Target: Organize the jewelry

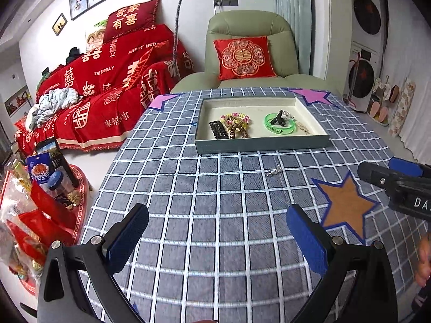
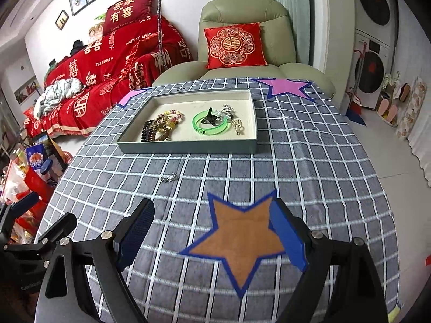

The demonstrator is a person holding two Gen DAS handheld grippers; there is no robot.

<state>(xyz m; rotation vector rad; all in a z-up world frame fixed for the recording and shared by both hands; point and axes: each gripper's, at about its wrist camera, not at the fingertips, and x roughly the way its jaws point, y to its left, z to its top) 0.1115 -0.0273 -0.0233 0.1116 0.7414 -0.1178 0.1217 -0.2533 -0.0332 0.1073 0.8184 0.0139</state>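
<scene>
— So, where's the jewelry?
— Mostly in the tray (image 2: 188, 148), upper centre of the right wrist view; one small silver piece (image 2: 169, 178) lies on the checked cloth (image 2: 309, 161) below it.
— And the tools?
— Left gripper (image 1: 216, 238) and right gripper (image 2: 212, 235) both gape wide, empty.

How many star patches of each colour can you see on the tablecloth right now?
Pink stars: 2, one at the far left corner and one at the far right corner.
Brown star with blue edge: 1.
Total: 3.
</scene>
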